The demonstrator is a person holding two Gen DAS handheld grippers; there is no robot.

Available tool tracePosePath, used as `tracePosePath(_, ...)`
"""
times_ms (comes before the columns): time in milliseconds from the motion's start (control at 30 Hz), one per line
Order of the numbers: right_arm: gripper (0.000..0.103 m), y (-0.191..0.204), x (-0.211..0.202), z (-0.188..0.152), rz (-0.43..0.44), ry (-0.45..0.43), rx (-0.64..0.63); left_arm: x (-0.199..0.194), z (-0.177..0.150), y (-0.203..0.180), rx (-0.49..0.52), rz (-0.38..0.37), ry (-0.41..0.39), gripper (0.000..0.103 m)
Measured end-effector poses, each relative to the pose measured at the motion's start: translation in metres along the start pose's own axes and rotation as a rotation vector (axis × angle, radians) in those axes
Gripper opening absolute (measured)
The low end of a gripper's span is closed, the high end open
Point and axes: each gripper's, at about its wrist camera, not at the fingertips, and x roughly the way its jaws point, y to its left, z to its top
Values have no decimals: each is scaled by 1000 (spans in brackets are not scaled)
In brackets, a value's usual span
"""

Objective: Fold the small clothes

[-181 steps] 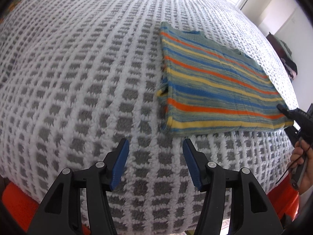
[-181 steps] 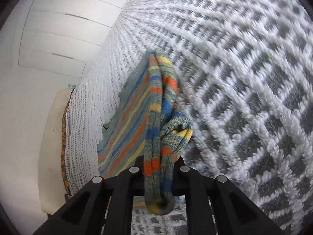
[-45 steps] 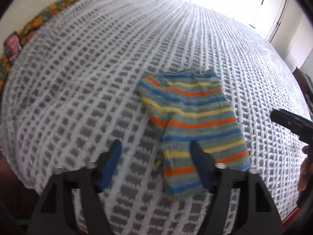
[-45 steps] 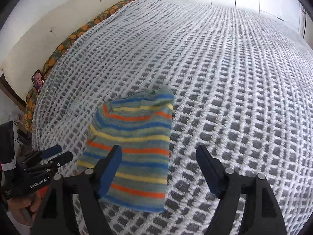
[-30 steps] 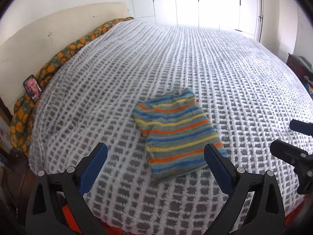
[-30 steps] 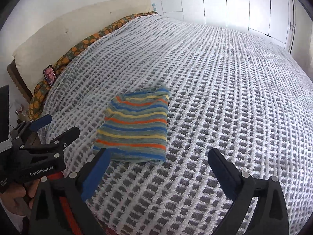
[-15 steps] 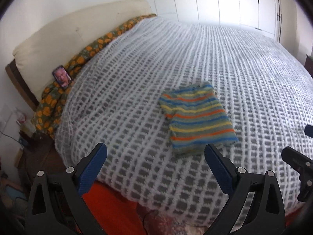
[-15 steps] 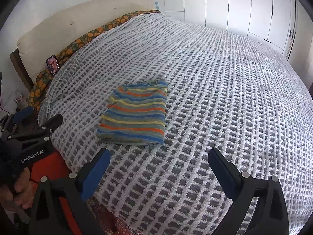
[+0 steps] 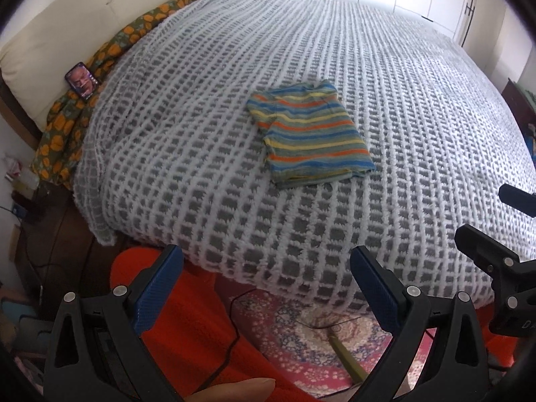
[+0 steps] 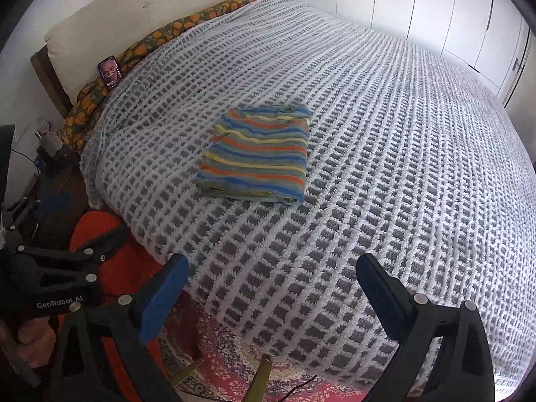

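Observation:
A small striped garment (image 9: 310,137) in blue, orange, yellow and grey lies folded flat on the grey-and-white checked bedspread (image 9: 335,67). It also shows in the right wrist view (image 10: 259,154). My left gripper (image 9: 266,288) is wide open and empty, held off the bed's near edge above the floor. My right gripper (image 10: 271,294) is wide open and empty, also back from the bed's edge. Neither touches the garment. The right gripper shows at the right of the left wrist view (image 9: 495,261).
A phone (image 9: 82,80) leans on an orange-patterned cloth (image 9: 63,130) by the cream headboard (image 10: 134,10). A red patterned rug (image 9: 318,341) and an orange cover (image 9: 187,328) lie below the bed's edge. White wardrobe doors (image 10: 435,6) stand behind.
Both grippers have drawn back and up from the bed, so the garment looks smaller and the floor and rug come into view. Six seconds ago the right gripper held the garment; it now lies folded.

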Motion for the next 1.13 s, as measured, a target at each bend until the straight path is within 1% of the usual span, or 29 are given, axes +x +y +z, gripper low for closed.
tracePosePath(100,99,1,-4,0,-8,5,-5,-3,1,-1,5,20,-7,100)
tracePosePath(233,99,0,0,-1,-19,51,2,-6,2,-2,8,20,-9,100)
tracePosePath(333,99,1,1,-4,-14,67,0,-7,2,-4,15,25,-12,100)
tracePosePath(733,99,3,-11,1,-62,38,-27,-5,3,-10,31,12,-4,100)
tracePosePath(867,99,2,-9,1,-55,42,-23,-6,4,-11,39,10,-6,100)
tracePosePath(1000,99,3,-7,0,-49,45,-24,-6,4,-11,40,-10,-4,100)
tracePosePath(1133,99,5,-8,1,-42,37,-27,-9,4,-13,48,16,-24,100)
